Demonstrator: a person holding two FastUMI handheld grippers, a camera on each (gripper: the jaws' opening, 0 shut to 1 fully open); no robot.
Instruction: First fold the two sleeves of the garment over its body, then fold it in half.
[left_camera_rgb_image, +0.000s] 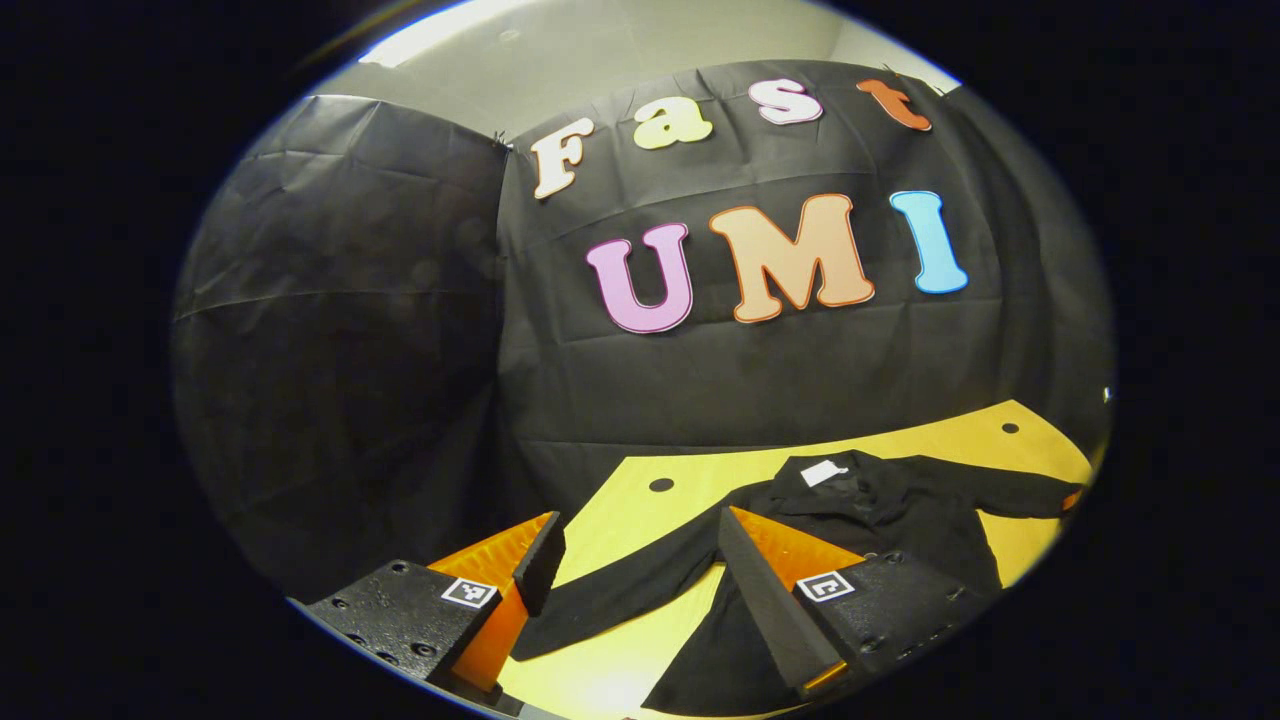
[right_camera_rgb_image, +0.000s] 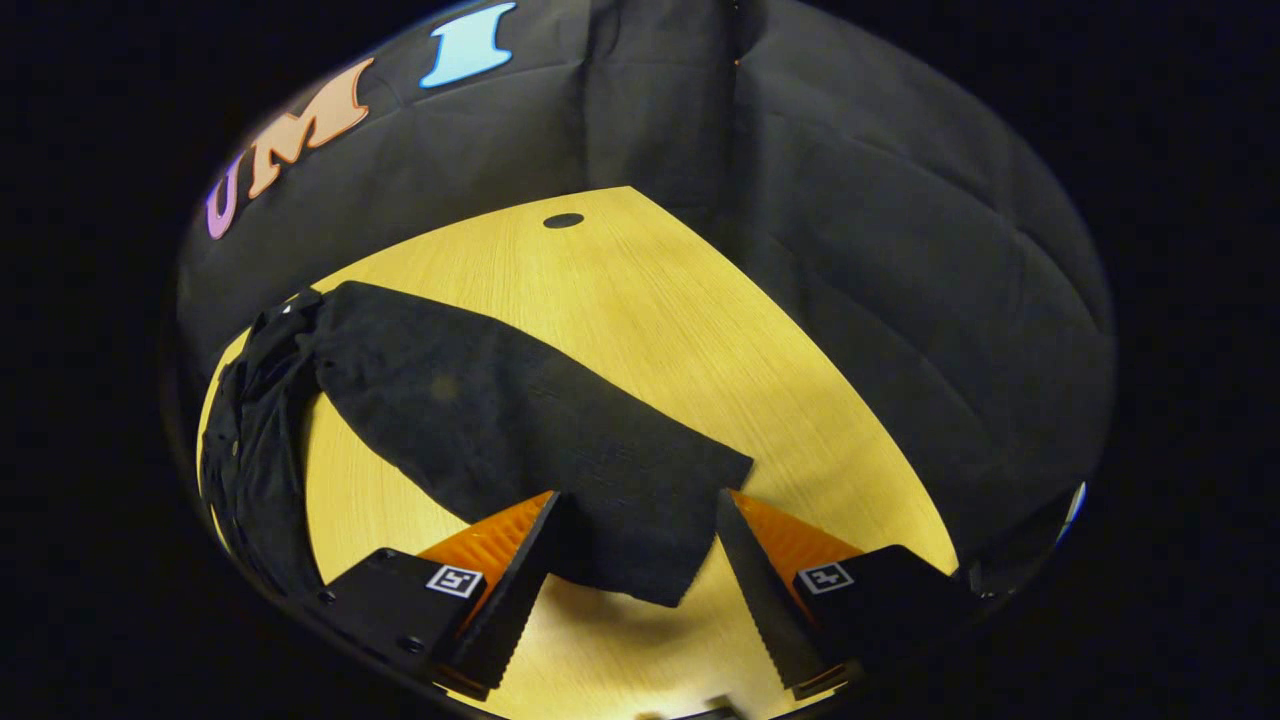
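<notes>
A dark garment lies flat on the yellow table, with both sleeves spread out to the sides. The left gripper is wide open above the near sleeve, and it is not touching it. The right gripper is wide open too, with the cuff end of the other sleeve lying between its fingers, not pinched yet. The cloth looks soft, thin and light, so it will likely flop and wrinkle when lifted. A good place to grab looks like the cuff edge of each sleeve, pinching only that layer.
</notes>
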